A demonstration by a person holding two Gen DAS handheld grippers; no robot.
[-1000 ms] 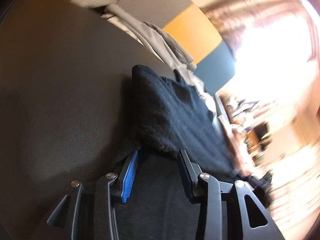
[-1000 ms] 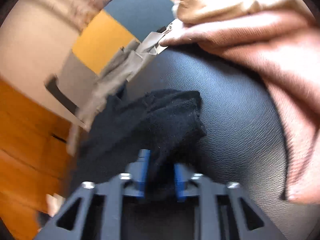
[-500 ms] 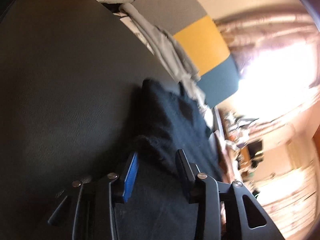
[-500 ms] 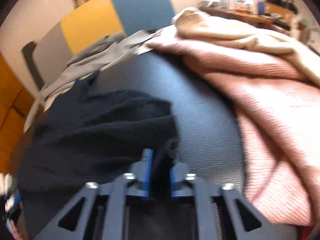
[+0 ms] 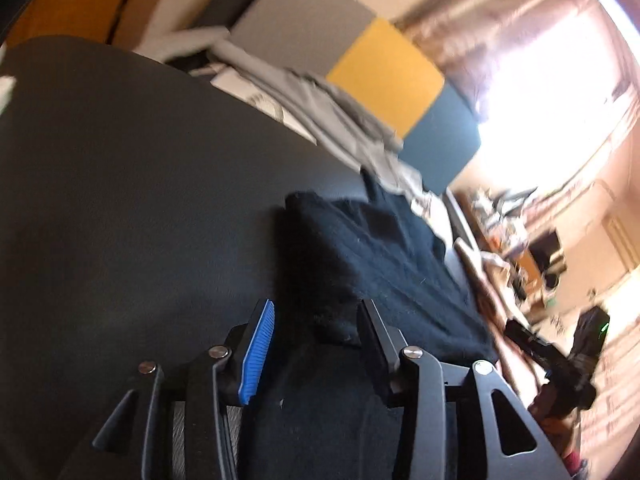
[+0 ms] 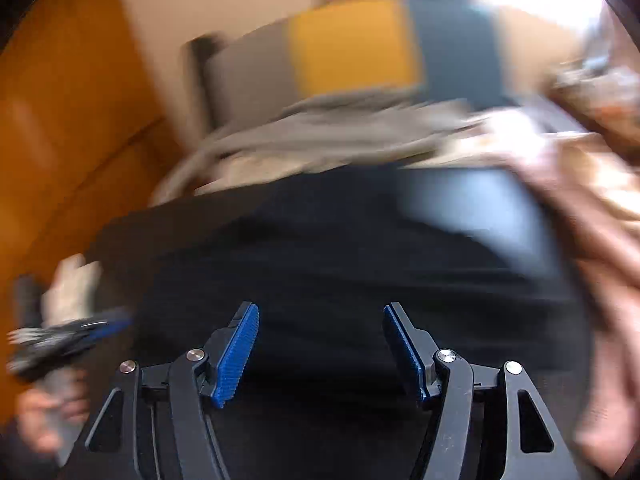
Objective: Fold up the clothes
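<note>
Both of your grippers have their jaws spread and grasp nothing. Your left gripper (image 5: 316, 344) sits low over the black garment (image 5: 384, 264), with a bunched fold of the knit lying in the gap between its fingers; whether the fold touches either pad you cannot tell. Your right gripper (image 6: 320, 344) hovers above the same black garment (image 6: 340, 272), its blue pads (image 6: 236, 356) wide apart; the view is motion-blurred. The garment lies on the dark leather-like table top (image 5: 132, 184), spread across its middle. Off to the right in the right wrist view, a pink knitted piece (image 6: 596, 248) lies on the table just beside the black one. At the lower left edge of that view you can make out the other gripper (image 6: 64, 336) and part of a hand, blurred. Farther back, a grey garment (image 5: 332, 116) is heaped along the far edge of the table. Behind it stands a panel of grey, yellow and blue blocks (image 5: 384, 68), and bright window light washes out the far right.
</note>
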